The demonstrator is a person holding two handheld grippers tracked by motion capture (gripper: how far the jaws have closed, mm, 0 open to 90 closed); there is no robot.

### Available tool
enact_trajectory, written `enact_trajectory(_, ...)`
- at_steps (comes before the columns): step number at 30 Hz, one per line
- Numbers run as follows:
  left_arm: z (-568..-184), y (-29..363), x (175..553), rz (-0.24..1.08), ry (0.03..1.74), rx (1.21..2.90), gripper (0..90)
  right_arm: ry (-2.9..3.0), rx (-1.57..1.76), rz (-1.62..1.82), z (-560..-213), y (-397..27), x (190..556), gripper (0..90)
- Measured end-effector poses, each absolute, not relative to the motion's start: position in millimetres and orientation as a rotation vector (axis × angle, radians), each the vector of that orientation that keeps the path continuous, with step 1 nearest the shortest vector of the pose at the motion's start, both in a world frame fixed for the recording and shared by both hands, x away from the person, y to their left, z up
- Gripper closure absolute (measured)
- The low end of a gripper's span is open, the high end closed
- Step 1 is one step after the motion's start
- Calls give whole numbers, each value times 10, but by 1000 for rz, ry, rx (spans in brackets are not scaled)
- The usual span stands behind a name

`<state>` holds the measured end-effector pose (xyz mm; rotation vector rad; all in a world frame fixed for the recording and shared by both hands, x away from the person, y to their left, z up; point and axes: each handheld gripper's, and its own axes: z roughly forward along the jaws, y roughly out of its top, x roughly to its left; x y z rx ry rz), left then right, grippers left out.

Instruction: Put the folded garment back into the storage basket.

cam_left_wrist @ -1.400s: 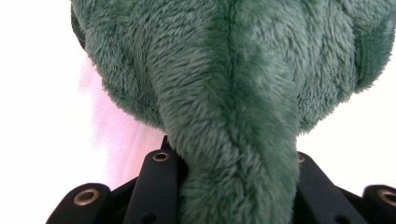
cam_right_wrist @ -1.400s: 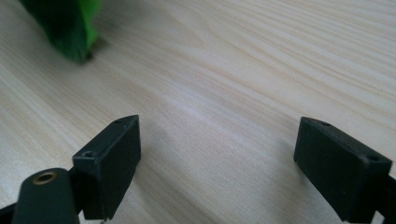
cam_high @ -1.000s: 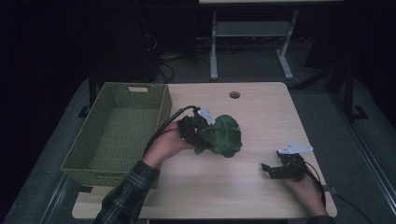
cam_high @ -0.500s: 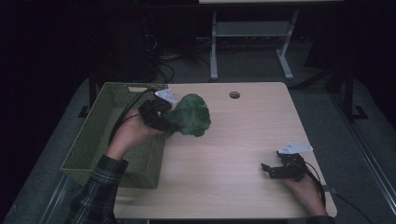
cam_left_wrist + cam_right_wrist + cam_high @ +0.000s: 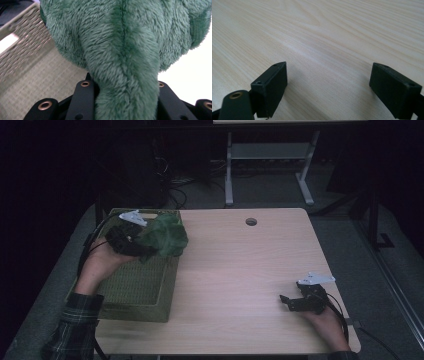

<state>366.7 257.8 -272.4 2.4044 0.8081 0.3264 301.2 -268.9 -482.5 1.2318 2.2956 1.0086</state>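
My left gripper [image 5: 147,247] is clamped on a fuzzy dark-green plush toy [image 5: 167,237]; in the left gripper view a thick fold of the plush toy [image 5: 125,50] is pinched between my two black jaws, which are part-way closed around it. I hold the toy in the air over the far right corner of the olive-green woven rectangular basket [image 5: 125,295], above its rim and not touching it. The basket sits on the left side of the light wooden worktop [image 5: 240,270], and its woven floor and wall [image 5: 27,72] lie under the toy. My right gripper [image 5: 286,301] rests on the worktop near the right front corner, well apart from the toy, its jaws spread wide with bare wood [image 5: 324,50] between them.
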Motion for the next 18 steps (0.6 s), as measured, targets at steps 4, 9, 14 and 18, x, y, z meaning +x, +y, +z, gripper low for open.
enact_trajectory(4, -2757, 2758, 3656, 344, 861, 2394, 687, 2295, 1233, 1009, -4826, -2689, 3012, 143)
enact_trajectory(9, -2835, 2946, 3647, 360, 933, 2368, 687, 2295, 1233, 1008, -4825, -2690, 3012, 143)
enact_trajectory(14, -2954, 3090, 3649, 371, 991, 2364, 687, 2294, 1233, 1009, -4826, -2689, 3012, 143)
enact_trajectory(18, -3087, 3164, 3655, 380, 1047, 2366, 687, 2294, 1234, 1008, -4825, -2689, 3012, 143)
